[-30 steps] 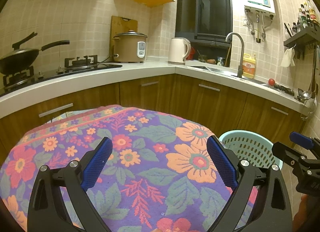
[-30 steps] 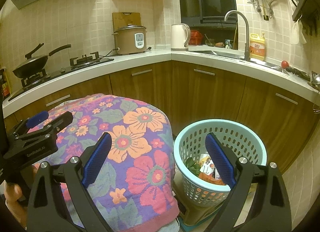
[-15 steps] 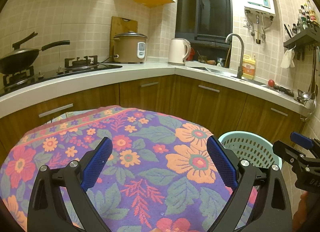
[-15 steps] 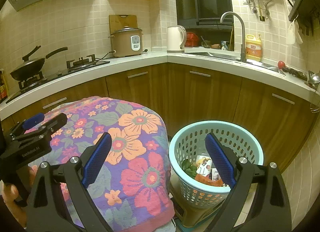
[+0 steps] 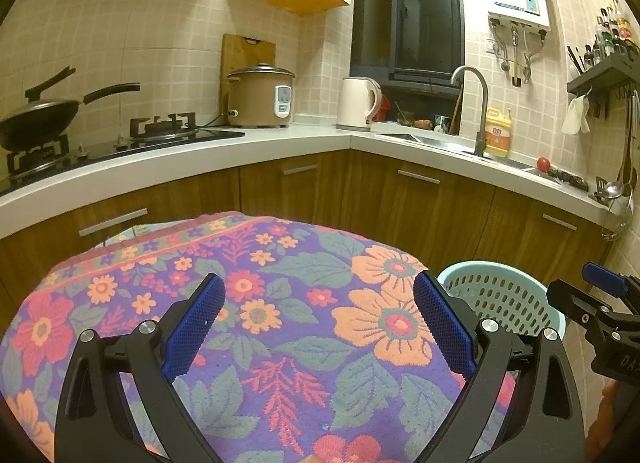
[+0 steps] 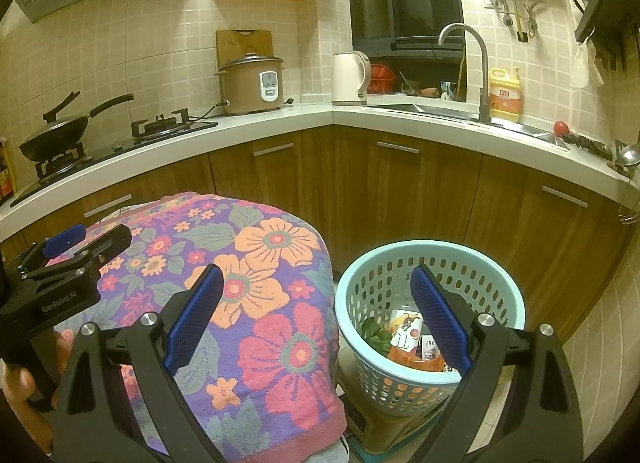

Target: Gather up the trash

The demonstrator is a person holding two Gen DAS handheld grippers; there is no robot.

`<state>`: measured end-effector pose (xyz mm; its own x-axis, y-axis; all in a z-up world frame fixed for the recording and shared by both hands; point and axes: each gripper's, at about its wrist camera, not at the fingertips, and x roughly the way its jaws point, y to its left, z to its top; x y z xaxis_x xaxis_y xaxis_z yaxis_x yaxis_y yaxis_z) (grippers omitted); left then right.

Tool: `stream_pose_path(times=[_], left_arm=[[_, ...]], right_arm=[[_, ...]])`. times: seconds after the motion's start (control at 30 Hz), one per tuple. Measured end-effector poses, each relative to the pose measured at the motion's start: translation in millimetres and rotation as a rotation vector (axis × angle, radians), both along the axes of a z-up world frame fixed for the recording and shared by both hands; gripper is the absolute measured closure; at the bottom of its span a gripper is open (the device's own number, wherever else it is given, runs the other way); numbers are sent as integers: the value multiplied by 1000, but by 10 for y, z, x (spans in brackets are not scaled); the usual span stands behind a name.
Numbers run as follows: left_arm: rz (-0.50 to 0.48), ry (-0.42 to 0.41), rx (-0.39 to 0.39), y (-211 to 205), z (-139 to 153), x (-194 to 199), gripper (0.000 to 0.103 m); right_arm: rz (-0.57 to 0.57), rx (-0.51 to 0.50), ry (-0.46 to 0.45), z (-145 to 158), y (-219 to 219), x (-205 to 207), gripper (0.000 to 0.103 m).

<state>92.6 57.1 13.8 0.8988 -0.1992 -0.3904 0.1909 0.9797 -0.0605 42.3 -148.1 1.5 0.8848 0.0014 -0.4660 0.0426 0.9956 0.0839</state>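
Observation:
A light blue perforated trash basket (image 6: 368,263) stands on the floor right of a table under a floral cloth (image 6: 256,287). Inside it lie several wrappers and cartons (image 6: 412,339) and green leaves (image 6: 374,333). My right gripper (image 6: 316,315) is open and empty, above the gap between cloth and basket. My left gripper (image 5: 316,323) is open and empty above the floral cloth (image 5: 280,303); the basket (image 5: 496,295) shows at its right. No trash lies on the cloth where I can see it. Each gripper shows in the other's view, the right one (image 5: 600,303) and the left one (image 6: 72,259).
An L-shaped white counter (image 5: 320,143) with wooden cabinets runs behind. On it are a wok (image 5: 40,115), gas hob (image 5: 160,127), rice cooker (image 5: 260,97), kettle (image 5: 358,103), sink with tap (image 5: 474,111), yellow bottle (image 5: 498,131) and a tomato (image 5: 543,163).
The right wrist view has drifted slightly: the basket and cloth sit a little further left in its frame. The left gripper stays still. Both stay open.

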Motion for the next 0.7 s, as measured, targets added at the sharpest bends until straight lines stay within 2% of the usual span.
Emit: stream_pose_path(times=[0.33, 0.7], left_arm=[[13, -7, 5, 1, 10, -9, 8], [-3, -3, -32, 45, 24, -22, 7]], right_arm=[[-8, 2, -6, 11, -32, -18, 13], [-15, 3, -4, 0, -46, -32, 13]])
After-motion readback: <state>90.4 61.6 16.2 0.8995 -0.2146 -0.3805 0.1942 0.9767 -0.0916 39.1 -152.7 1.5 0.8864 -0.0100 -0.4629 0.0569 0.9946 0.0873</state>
